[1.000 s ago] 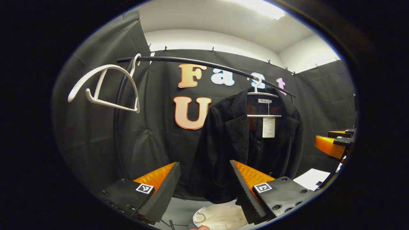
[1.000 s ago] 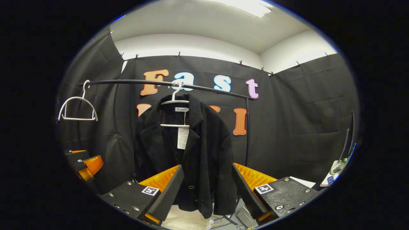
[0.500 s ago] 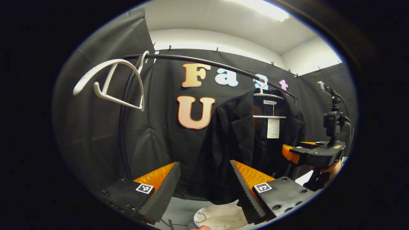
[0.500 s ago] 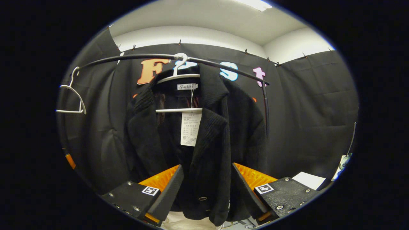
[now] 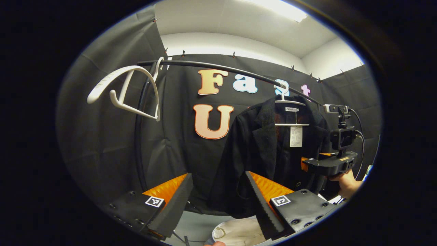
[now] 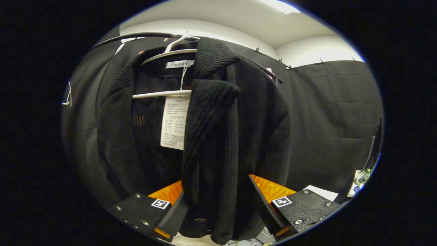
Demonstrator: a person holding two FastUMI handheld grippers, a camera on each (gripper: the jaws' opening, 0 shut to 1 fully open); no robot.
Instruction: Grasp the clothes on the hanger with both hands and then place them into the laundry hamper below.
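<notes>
A black jacket [image 5: 269, 153] hangs on a white hanger [image 5: 290, 102] from a black rail [image 5: 222, 67]. My left gripper [image 5: 218, 175] is open, low and short of the jacket's left side, with nothing between its fingers. In the left gripper view my right gripper [image 5: 305, 163], held by a hand [image 5: 348, 181], reaches the jacket's right front. In the right gripper view the jacket [image 6: 218, 136] is very close; its front edge hangs between the open fingers of my right gripper [image 6: 218, 182] and hides part of one of them. Below, the hamper [image 5: 239, 232] shows a pale lining.
An empty white hanger [image 5: 129, 92] hangs at the rail's left end, by the rail's upright post [image 5: 138, 136]. A white paper tag [image 6: 175, 123] dangles from the jacket's hanger bar [image 6: 162, 94]. Black cloth walls close in behind and on both sides.
My right gripper has moved forward and up to the jacket, so the front edge now lies between its fingers. The left gripper has shifted only slightly.
</notes>
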